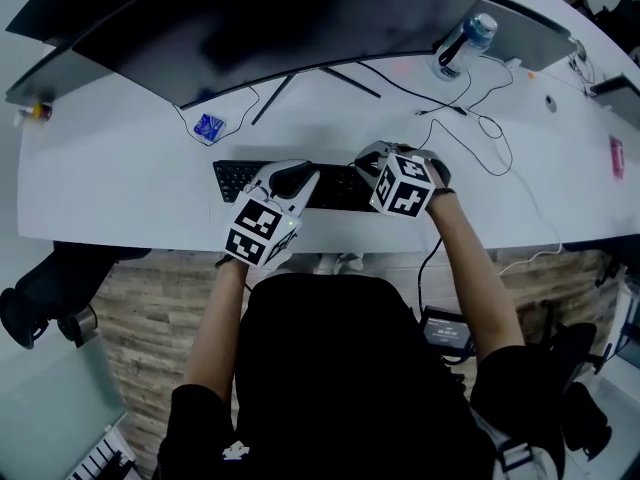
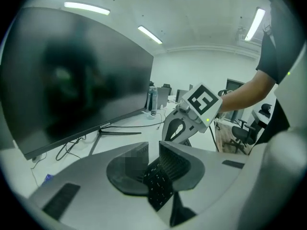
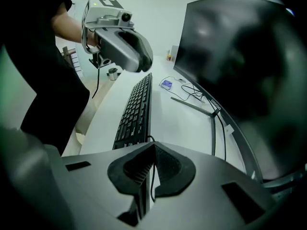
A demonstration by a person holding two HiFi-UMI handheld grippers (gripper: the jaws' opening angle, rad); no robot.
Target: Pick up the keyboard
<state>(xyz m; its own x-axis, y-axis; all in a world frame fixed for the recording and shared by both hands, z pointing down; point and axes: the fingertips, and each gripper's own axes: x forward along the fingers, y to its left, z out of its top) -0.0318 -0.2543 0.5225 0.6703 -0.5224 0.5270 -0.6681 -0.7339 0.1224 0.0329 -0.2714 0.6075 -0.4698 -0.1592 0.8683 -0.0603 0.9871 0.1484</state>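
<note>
The keyboard (image 3: 136, 111) sits tight between the left gripper's (image 2: 153, 155) jaws. The right gripper's (image 3: 151, 152) jaws pinch its other end.

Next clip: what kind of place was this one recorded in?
Most likely an open-plan office: a long white desk carries a wide curved monitor and a keyboard, and the left gripper view shows office chairs further back under ceiling strip lights.
</note>
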